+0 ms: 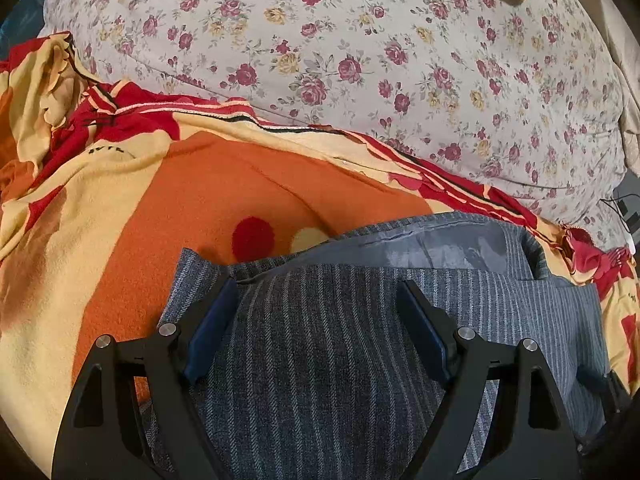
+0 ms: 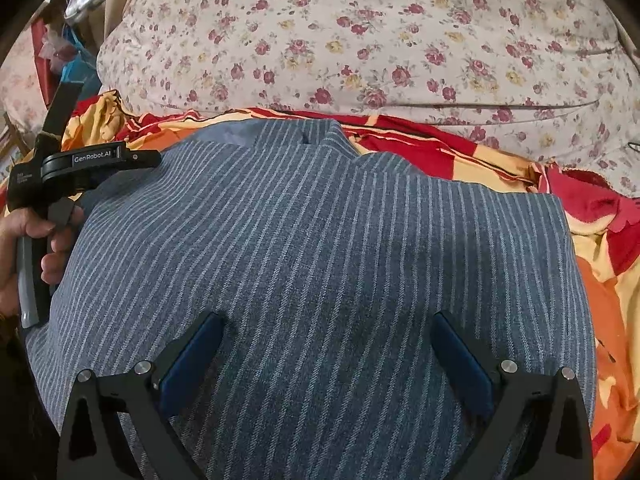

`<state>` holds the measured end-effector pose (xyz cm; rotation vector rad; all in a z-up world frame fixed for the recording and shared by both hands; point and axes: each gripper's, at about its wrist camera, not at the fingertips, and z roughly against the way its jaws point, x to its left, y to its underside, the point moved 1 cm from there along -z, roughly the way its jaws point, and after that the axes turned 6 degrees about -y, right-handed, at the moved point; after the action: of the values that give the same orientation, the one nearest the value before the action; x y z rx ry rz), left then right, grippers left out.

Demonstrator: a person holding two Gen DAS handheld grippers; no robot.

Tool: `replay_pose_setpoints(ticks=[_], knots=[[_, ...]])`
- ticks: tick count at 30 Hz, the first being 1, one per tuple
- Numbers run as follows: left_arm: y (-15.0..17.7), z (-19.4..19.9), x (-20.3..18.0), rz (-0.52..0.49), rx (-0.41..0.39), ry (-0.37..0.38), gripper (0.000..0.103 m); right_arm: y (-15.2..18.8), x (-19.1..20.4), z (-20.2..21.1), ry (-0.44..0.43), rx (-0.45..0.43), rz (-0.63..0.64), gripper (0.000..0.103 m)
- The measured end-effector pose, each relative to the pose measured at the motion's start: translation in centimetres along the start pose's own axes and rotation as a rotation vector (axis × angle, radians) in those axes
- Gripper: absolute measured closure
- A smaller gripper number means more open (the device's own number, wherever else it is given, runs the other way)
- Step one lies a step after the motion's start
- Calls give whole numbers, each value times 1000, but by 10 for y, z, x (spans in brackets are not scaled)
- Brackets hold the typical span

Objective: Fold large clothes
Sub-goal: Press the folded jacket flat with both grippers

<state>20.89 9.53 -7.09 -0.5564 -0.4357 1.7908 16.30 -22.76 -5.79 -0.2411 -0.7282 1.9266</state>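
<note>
Floral cotton bedding (image 1: 400,60) covers the far half of the bed; nearer lies a fleece blanket (image 1: 224,184) in orange, yellow and red, bunched at its far edge. On that blanket rests the striped jacket (image 2: 320,248), blue-grey wool with pale pinstripes, partly folded: in the right wrist view it forms a broad smooth panel with a notch at its far edge, and in the left wrist view a strip of shiny grey lining (image 1: 440,246) shows along its far side.

Left hand-held gripper (image 1: 320,304): jaws spread wide over the cloth, nothing pinched between the pads. It also shows at the left of the right wrist view, held by the person's hand (image 2: 48,240).
Right hand-held gripper (image 2: 328,344): jaws likewise spread, hovering over the middle of the panel, no fabric caught.

Judgement: a further fold is likely due. To do it well, take one edge at two well-separated points, pinching every layer including the slippery lining. Lift evenly, then lay edge to edge. Thick wool resists creasing; press the fold flat. Risk: soft blanket underneath dragging along.
</note>
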Motion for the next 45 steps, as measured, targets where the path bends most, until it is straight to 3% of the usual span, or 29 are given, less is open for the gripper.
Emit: replay_pose_setpoints(ticks=[45], knots=[[0,0,0,-1,0,-2,21,1,3,1,22,-32,24,0]])
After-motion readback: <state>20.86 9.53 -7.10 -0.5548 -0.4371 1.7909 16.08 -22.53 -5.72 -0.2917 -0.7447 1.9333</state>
